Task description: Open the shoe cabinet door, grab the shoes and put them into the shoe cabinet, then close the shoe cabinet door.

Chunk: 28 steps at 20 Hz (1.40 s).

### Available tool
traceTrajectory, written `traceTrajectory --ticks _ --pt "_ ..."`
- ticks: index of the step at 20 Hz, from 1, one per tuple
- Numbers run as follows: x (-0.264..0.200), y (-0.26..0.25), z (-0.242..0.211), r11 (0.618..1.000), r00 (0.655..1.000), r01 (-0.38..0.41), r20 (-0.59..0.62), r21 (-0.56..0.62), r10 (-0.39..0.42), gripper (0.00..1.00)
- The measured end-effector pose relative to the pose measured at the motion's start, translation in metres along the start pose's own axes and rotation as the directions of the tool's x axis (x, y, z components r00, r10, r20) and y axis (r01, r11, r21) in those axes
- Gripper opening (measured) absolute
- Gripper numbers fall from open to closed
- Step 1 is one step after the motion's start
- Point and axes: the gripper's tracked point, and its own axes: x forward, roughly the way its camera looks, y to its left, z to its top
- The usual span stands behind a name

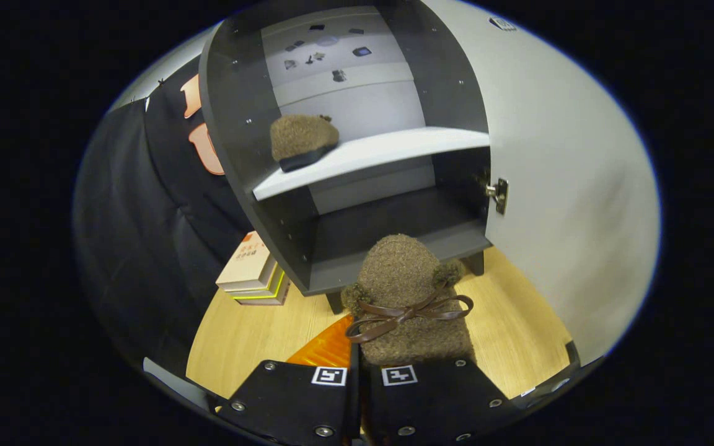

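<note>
brown fuzzy shoe (408, 291) pinched in tongs (364, 365), its mate (302, 139) on open cabinet (394, 241) shelf (388, 152)

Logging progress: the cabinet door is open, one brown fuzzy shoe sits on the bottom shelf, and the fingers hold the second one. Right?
Not quite: in the gripper view the first shoe sits on the white upper shelf, not the bottom. The door is open, and the gripper holds the second shoe.

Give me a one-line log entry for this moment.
door: open | first shoe: on upper shelf | second shoe: held in claw, before cabinet's lower compartment | step: placing
</note>
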Motion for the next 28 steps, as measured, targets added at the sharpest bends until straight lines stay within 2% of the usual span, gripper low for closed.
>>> traceTrajectory --ticks 6,13,17,21,25,28 --pt "-0.004 0.01 0.126 0.996 0.991 -0.017 0.13 -0.088 0.028 0.07" --pt "0.065 0.008 0.212 0.991 0.989 -0.009 0.144 -0.135 0.028 0.06" --pt "0.102 0.003 0.232 0.991 0.994 -0.011 0.109 -0.136 0.026 0.07" --pt "0.139 -0.009 0.236 0.987 0.999 0.018 0.034 -0.159 -0.012 0.06" --pt "0.16 -0.015 0.23 0.989 0.999 0.031 -0.028 -0.147 -0.036 0.07" --pt "0.169 -0.015 0.233 0.989 0.999 0.032 -0.026 -0.143 -0.036 0.07"
